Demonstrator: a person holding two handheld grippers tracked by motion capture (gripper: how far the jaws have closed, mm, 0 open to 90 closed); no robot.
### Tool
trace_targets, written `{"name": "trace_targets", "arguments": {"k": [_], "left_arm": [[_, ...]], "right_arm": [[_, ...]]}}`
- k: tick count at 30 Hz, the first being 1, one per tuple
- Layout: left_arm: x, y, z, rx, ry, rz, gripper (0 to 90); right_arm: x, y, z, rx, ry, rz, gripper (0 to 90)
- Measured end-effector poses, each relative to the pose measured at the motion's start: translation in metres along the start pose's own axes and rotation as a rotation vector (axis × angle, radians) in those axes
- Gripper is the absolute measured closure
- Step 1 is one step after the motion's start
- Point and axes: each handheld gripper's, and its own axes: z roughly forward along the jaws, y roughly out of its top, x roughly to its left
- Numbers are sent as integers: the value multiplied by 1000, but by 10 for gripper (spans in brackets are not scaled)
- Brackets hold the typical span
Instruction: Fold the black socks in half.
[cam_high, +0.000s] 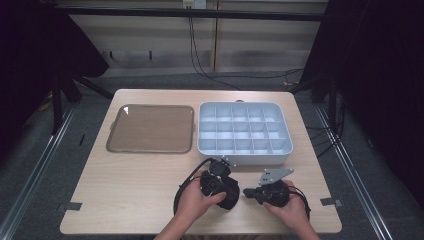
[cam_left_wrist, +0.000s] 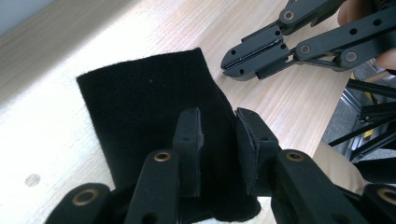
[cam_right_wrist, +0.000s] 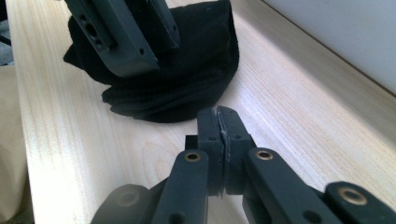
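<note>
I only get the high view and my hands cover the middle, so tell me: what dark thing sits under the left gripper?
Observer: A black cloth lying on the wooden table, seen in the left gripper view.
Operator: Is the left gripper gripping it?
Observer: No. The left gripper stands open above it, jaws apart with cloth visible between them.
Operator: And the right one?
Observer: The right gripper is shut on nothing, jaws pressed together, with bare wood between it and the cloth.

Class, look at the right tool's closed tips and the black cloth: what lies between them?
Bare wooden tabletop separates the right tool from the black cloth, seen in the right gripper view.
</note>
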Motion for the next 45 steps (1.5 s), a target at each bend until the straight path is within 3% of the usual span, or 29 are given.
{"name": "trace_targets", "arguments": {"k": [5,19,32,38,40,45], "left_arm": [[1,1,-6,-9,-3,-22,660],[6,1,-17,-27,-6,-57,660],[0,6,-21,-40,-22,-45,683],[1,6,-14,-13,-30,-64,833],[1,6,-10,10,-20,-53,857],[5,3,4,35,-16,-68,876]], "right_arm": [[0,0,1,-1,3,-1,889],[0,1,-1,-10,4,3,887],[0,1,0,-6,6,3,886],[0,1,0,-8,7,4,886],[-1,1,0,-9,5,2,886],[-1,1,0,-6,5,3,887]]}}
